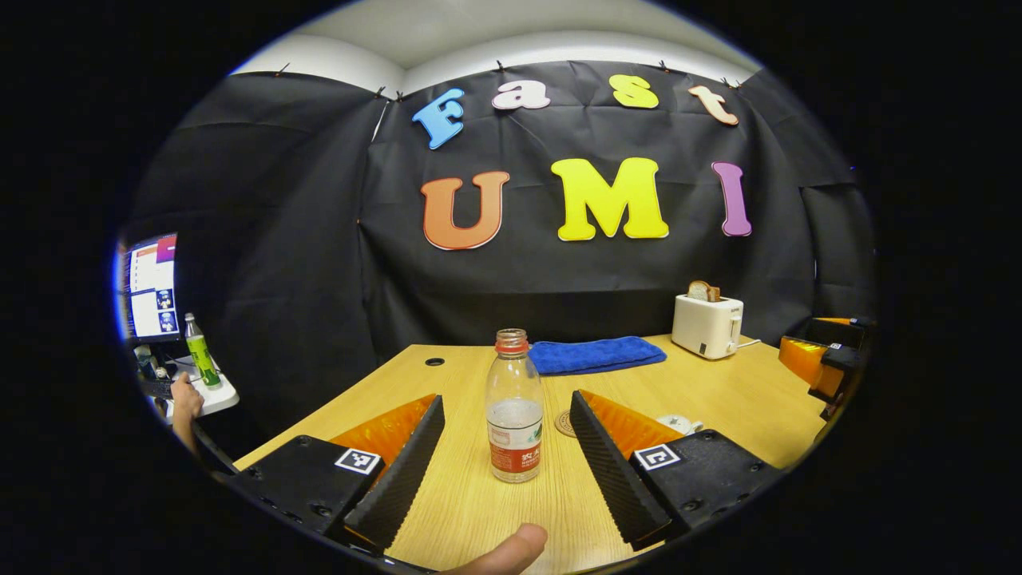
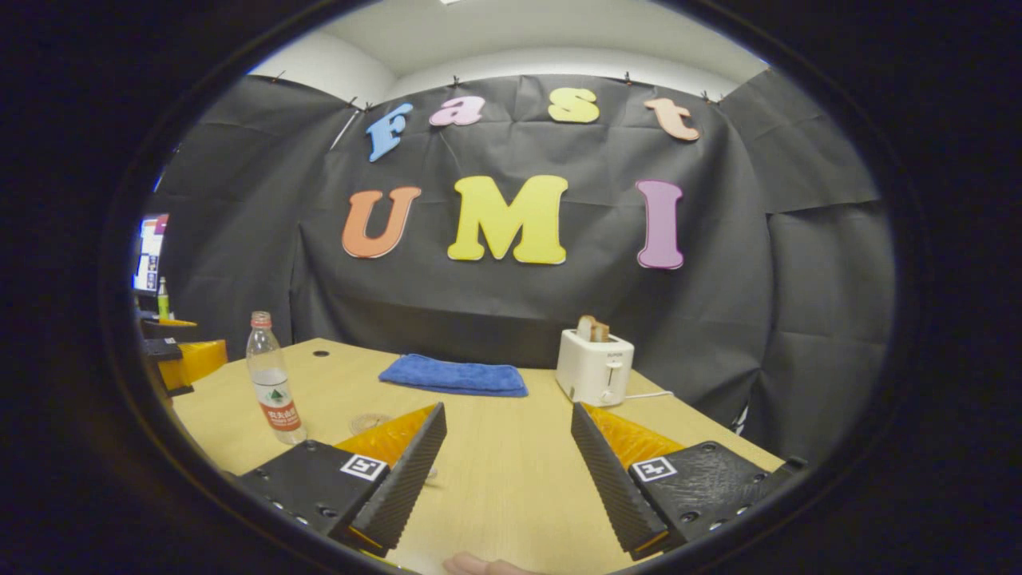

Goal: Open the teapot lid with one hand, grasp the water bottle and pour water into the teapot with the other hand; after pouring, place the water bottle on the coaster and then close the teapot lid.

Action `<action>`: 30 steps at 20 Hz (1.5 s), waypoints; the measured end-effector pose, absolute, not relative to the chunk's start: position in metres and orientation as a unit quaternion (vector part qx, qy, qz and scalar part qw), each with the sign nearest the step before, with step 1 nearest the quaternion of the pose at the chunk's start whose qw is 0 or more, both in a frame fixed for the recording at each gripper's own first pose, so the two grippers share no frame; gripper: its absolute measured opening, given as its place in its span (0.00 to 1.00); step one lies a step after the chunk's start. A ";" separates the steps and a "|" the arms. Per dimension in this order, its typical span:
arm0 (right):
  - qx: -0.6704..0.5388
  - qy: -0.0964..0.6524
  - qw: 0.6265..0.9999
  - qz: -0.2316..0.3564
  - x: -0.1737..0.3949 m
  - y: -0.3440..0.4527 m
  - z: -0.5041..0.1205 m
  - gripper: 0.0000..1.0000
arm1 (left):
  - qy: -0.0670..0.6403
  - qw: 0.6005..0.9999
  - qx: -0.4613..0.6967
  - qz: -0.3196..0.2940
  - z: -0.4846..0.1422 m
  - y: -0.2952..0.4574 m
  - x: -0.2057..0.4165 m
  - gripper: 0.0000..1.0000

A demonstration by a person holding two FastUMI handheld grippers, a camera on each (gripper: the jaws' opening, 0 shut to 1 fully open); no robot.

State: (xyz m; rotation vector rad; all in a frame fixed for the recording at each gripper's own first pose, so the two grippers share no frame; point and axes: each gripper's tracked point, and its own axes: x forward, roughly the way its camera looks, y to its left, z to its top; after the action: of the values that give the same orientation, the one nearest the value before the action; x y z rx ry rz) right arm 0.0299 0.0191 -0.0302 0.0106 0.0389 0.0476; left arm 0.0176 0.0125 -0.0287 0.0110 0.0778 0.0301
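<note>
- Two grippers, left gripper [image 1: 507, 447] and right gripper [image 2: 509, 459], jaws wide, holding nothing.
- Water bottle [image 1: 514, 407] frame centre: likely light, thin-walled, slippery; grip mid-body at label.

Wooden table [image 1: 718, 399] with water bottle [image 1: 515, 411], towel [image 1: 595, 354], toaster [image 1: 707, 323]

The left gripper [image 1: 505, 447] has two wedge-shaped fingers [image 1: 399, 475] with ridged, saw-toothed inner faces. Each finger sits on a flat block bearing a square white marker with a dark pattern and small round screw holes near the edge. The right gripper [image 2: 507, 467] has the same build. A bare fingertip [image 1: 511, 551] shows below.
</note>
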 end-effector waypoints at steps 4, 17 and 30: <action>0.008 0.018 0.999 0.045 0.054 0.040 -0.045 0.95 | 0.044 0.999 0.001 0.014 -0.032 0.012 0.019 0.99; 0.005 0.055 0.992 0.113 0.105 0.140 -0.104 0.98 | 0.061 0.998 0.004 0.022 -0.047 0.027 0.031 0.99; 0.045 0.082 0.988 0.124 0.117 0.153 -0.129 0.25 | 0.064 0.997 -0.014 0.033 -0.049 0.040 0.033 0.99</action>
State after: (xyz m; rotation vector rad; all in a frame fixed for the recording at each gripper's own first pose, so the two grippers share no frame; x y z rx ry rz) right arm 0.1166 0.1534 -0.1291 0.0899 0.1646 0.2487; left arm 0.0331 0.0402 -0.0493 -0.0273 0.1291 0.0662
